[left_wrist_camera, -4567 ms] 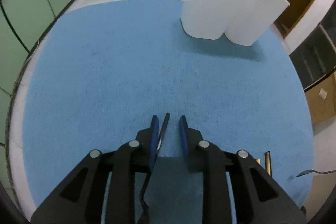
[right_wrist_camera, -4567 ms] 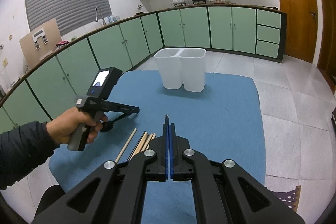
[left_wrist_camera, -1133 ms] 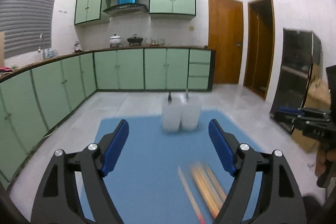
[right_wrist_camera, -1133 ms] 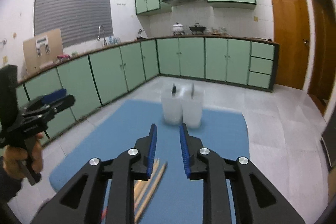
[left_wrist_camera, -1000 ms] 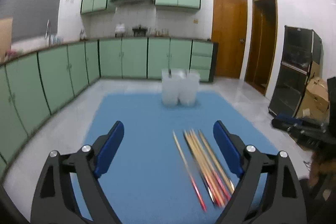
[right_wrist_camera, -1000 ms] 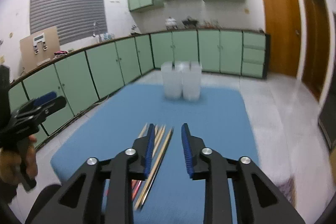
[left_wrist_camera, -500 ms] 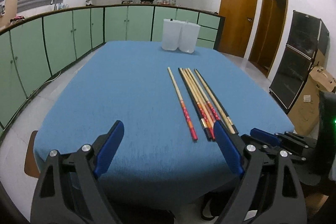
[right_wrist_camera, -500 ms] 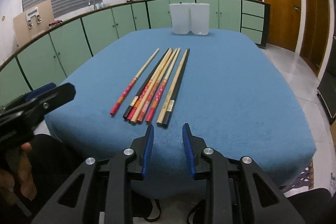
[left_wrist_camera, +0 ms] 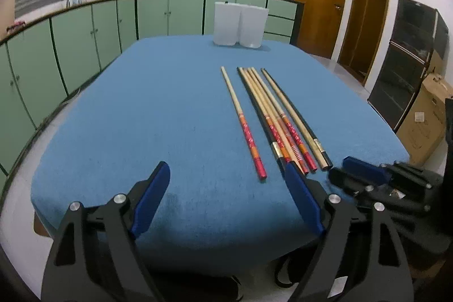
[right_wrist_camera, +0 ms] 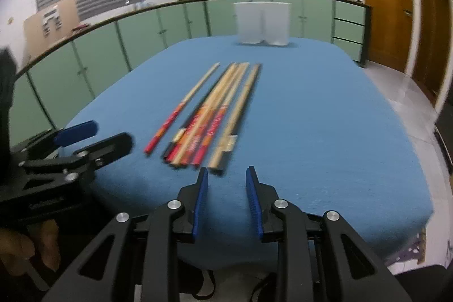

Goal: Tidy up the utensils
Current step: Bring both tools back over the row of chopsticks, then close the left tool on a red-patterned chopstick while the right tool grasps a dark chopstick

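Several chopsticks (left_wrist_camera: pixel 271 118) lie side by side on the blue tablecloth (left_wrist_camera: pixel 158 109), pointing toward two white utensil holders (left_wrist_camera: pixel 239 24) at the far edge; they also show in the right wrist view (right_wrist_camera: pixel 209 115). One chopstick (left_wrist_camera: pixel 242 122) lies slightly apart on the left. My left gripper (left_wrist_camera: pixel 226 180) is wide open and empty at the near table edge, left of the bundle. My right gripper (right_wrist_camera: pixel 226 177) is open and empty, just short of the chopsticks' near ends. The holders (right_wrist_camera: pixel 262 23) stand far off.
The table's near edge (left_wrist_camera: pixel 198 239) drops off below both grippers. Green kitchen cabinets (left_wrist_camera: pixel 85 27) ring the room behind. A cardboard box (left_wrist_camera: pixel 424 118) and a dark cabinet (left_wrist_camera: pixel 407 61) stand to the right. The left gripper (right_wrist_camera: pixel 76 143) appears at the right wrist view's left.
Both grippers have come in closer to the near table edge and the chopsticks' near ends. The chopsticks and holders have not moved.
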A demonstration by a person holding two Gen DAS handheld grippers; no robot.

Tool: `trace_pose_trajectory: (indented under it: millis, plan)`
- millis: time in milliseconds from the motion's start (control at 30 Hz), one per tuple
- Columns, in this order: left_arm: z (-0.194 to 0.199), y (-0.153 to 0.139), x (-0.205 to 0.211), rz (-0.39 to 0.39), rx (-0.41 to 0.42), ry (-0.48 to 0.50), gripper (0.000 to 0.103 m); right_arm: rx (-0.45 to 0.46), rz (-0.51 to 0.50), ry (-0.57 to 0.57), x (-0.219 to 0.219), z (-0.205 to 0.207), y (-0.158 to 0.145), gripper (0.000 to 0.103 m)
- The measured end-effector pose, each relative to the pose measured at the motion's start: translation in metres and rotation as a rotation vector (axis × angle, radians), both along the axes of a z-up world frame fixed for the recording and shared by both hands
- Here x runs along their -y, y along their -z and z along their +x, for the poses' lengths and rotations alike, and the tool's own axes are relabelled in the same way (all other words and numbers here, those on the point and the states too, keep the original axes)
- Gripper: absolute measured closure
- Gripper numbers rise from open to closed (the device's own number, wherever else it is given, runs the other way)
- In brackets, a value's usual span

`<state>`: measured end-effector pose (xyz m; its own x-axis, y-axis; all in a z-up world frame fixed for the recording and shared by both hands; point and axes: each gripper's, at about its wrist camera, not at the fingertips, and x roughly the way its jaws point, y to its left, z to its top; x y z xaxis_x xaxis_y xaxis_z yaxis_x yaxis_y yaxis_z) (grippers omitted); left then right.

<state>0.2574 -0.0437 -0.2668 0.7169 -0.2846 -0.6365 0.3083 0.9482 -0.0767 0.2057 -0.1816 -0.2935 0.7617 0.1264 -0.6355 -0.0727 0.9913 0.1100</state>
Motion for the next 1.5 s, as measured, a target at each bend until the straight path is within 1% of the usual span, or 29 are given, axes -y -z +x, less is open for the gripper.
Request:
trace_pose_trajectory:
  millis: [100,167,233,300,467,500,567,633,800,833,900,1000,1067,1100,1133,1167,1200,1233,1300,1400,1500]
  plan:
    - [0.0,0.002,0.006,0.016,-0.001,0.01,0.025,0.006,-0.017,0.039,0.007,0.007,0.0,0.076]
    - [0.002,0.005,0.011,0.03,-0.009,0.023,0.025,0.0,0.004,0.071,0.018,0.008,0.0,0.076]
    - [0.005,0.01,0.017,0.042,-0.023,0.033,0.028,0.002,0.012,0.096,0.025,0.008,-0.001,0.075]
    - [0.008,0.014,0.022,0.042,-0.037,0.045,0.03,0.001,0.032,0.107,0.03,0.005,-0.003,0.074]
    - [0.008,0.019,0.027,0.06,-0.02,0.035,0.033,-0.012,0.008,0.093,0.03,0.001,0.0,0.074]
    - [0.008,0.02,0.027,0.064,-0.016,0.03,0.035,-0.008,0.002,0.089,0.029,0.0,0.001,0.072]
    - [0.009,0.019,0.027,0.057,-0.015,0.023,0.038,0.001,0.0,0.076,0.027,0.002,0.002,0.072]
    - [0.011,0.019,0.024,0.042,-0.013,0.011,0.047,0.01,-0.015,0.064,0.026,0.004,0.003,0.072]
    - [0.013,0.019,0.023,0.028,-0.012,0.005,0.06,0.014,-0.026,0.053,0.027,0.006,0.003,0.075]
    - [0.011,0.019,0.024,0.028,-0.012,0.008,0.065,0.015,-0.025,0.053,0.027,0.005,0.003,0.075]
    - [0.008,0.02,0.029,0.039,-0.015,0.012,0.066,0.019,-0.024,0.054,0.026,0.004,0.004,0.075]
    - [0.008,0.021,0.036,0.064,-0.004,0.019,0.064,0.026,-0.024,0.056,0.025,0.005,0.005,0.075]
    - [0.009,0.021,0.037,0.051,-0.009,0.031,0.064,0.028,-0.022,0.053,0.025,0.005,0.005,0.076]
    - [0.011,0.02,0.037,0.036,-0.018,0.036,0.068,0.027,-0.022,0.047,0.025,0.005,0.005,0.08]
    - [0.012,0.019,0.035,0.027,-0.023,0.039,0.078,0.026,-0.023,0.044,0.025,0.006,0.004,0.087]
    - [0.012,0.019,0.035,0.018,-0.029,0.041,0.084,0.025,-0.025,0.039,0.025,0.006,0.004,0.09]
    - [0.012,0.018,0.034,0.008,-0.035,0.042,0.093,0.023,-0.023,0.031,0.024,0.007,0.003,0.096]
    - [0.013,0.018,0.032,-0.012,-0.051,0.047,0.096,0.02,-0.022,0.029,0.024,0.008,0.003,0.096]
    - [0.015,0.017,0.03,-0.046,-0.079,0.057,0.097,0.015,-0.006,0.026,0.025,0.008,0.001,0.096]
    - [0.015,0.013,0.026,-0.075,-0.103,0.062,0.097,0.022,0.008,0.029,0.027,0.005,-0.008,0.096]
    - [0.011,-0.002,0.021,-0.09,-0.087,0.048,0.097,0.054,0.013,0.021,0.026,-0.002,-0.024,0.096]
